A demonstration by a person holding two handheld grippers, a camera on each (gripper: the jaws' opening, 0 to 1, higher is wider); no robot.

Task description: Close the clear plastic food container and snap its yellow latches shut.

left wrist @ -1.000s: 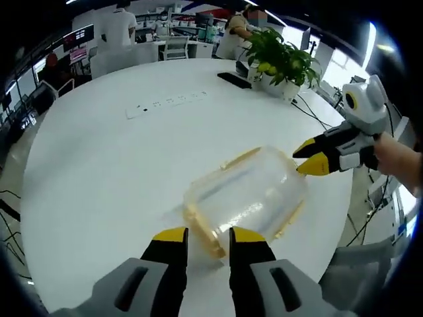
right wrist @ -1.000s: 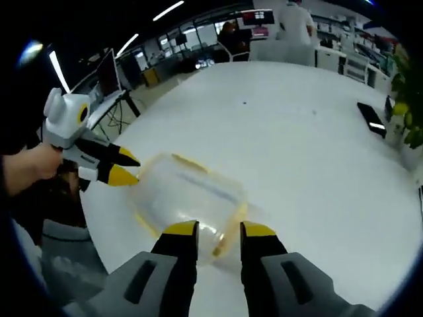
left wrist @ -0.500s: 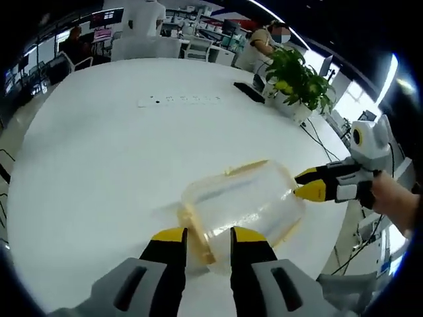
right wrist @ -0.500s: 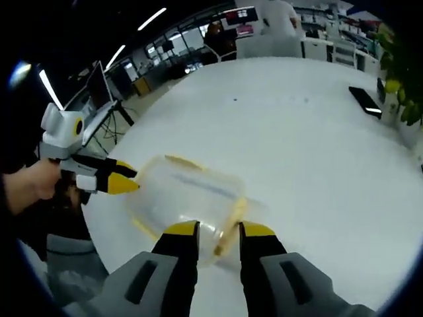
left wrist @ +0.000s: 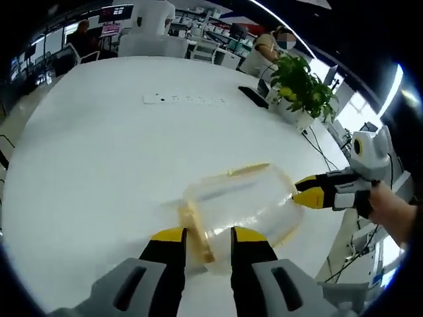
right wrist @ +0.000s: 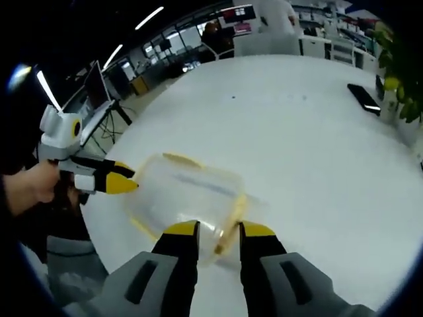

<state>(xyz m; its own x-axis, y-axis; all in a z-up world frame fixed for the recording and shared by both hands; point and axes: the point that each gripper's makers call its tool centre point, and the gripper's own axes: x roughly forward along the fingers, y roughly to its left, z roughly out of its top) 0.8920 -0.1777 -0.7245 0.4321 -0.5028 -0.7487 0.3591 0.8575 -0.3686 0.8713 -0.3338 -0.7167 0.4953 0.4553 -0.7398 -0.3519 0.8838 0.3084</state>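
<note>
The clear plastic food container (left wrist: pixel 241 205) sits near the worktop (left wrist: pixel 99 152) edge, between my left hand-held gripper (left wrist: pixel 206 236), jaws apart at one end latch, and my right hand-held gripper (right wrist: pixel 218 230), likewise apart opposite. Lid looks on; I judge the yellow latches (right wrist: pixel 236 210) not yet snapped.

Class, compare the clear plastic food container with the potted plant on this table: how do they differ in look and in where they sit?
The food container is see-through with yellow latches; the potted plant is leafy green and opaque. The container lies near the table edge between the left gripper and the right gripper; the plant stands far across, near a black flat device. The container is low and boxy; the plant is upright and bushy. Both rest on the white table.
</note>
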